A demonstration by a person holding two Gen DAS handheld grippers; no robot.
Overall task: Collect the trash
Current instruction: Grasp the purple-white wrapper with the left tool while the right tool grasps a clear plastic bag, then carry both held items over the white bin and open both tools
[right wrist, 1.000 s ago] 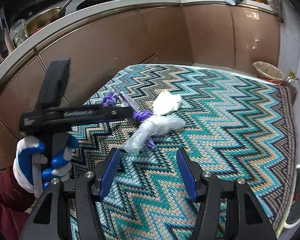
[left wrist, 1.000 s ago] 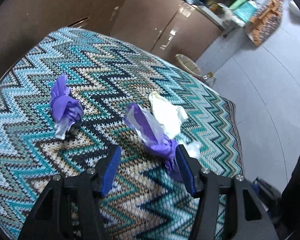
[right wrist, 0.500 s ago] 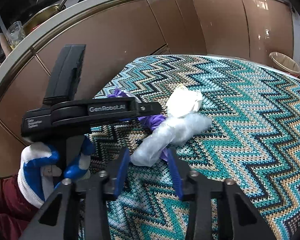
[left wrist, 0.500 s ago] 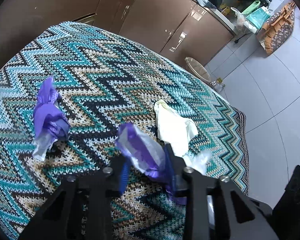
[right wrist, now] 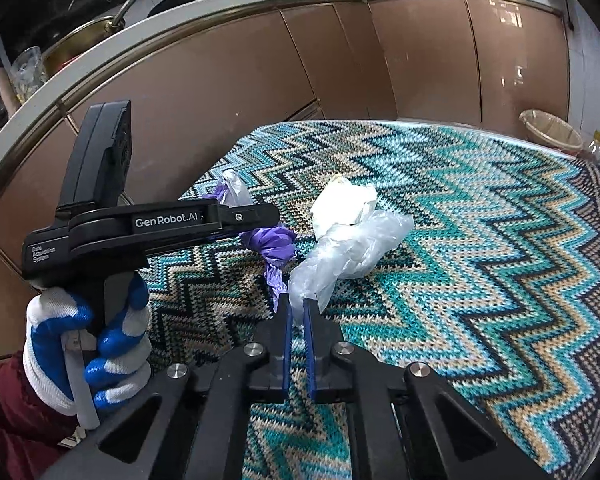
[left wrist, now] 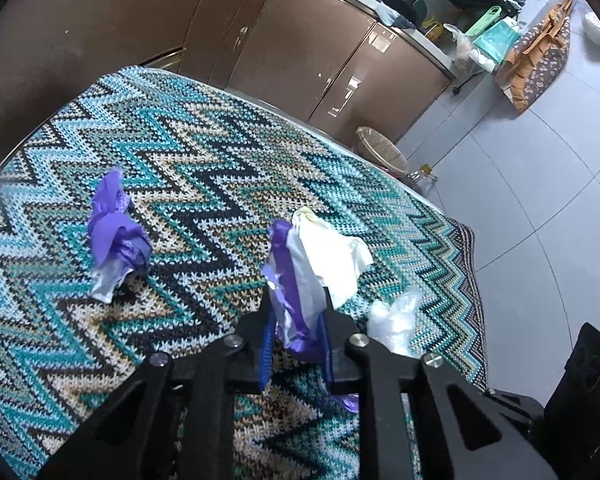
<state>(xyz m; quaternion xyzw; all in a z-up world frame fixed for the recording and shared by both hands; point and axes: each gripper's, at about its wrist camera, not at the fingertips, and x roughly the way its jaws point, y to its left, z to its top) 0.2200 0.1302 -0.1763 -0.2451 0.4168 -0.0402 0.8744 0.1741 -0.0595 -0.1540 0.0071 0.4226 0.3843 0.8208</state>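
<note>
My left tool [left wrist: 296,320] has just been closing and its blue pads now pinch the purple-and-clear wrapper [left wrist: 290,280], which stands up between them over the zigzag cloth [left wrist: 204,160] that covers the counter; in the right wrist view the same left tool [right wrist: 256,220] reaches in from the left, gripped by a hand in a blue-and-white glove [right wrist: 88,340] with a dark red sleeve [right wrist: 12,432] behind it, and the purple wad hangs at its tip. My right tool [right wrist: 297,312] has also just been closing; its pads stand narrow and clamp the near end of the clear plastic bag [right wrist: 352,248], whose bulk lies on the cloth ahead of the tips. Just behind that bag, touching it, sits the crumpled white paper [right wrist: 344,204]; from the left wrist it shows as the pale wad [left wrist: 332,256] right beside the held wrapper. A second purple scrap [left wrist: 114,236] lies well apart to the left on the cloth, untouched. Off the far edge of the counter a lined bin [right wrist: 550,132] stands on the tiled floor [left wrist: 540,200], near the brown cabinet doors [right wrist: 420,52].
</note>
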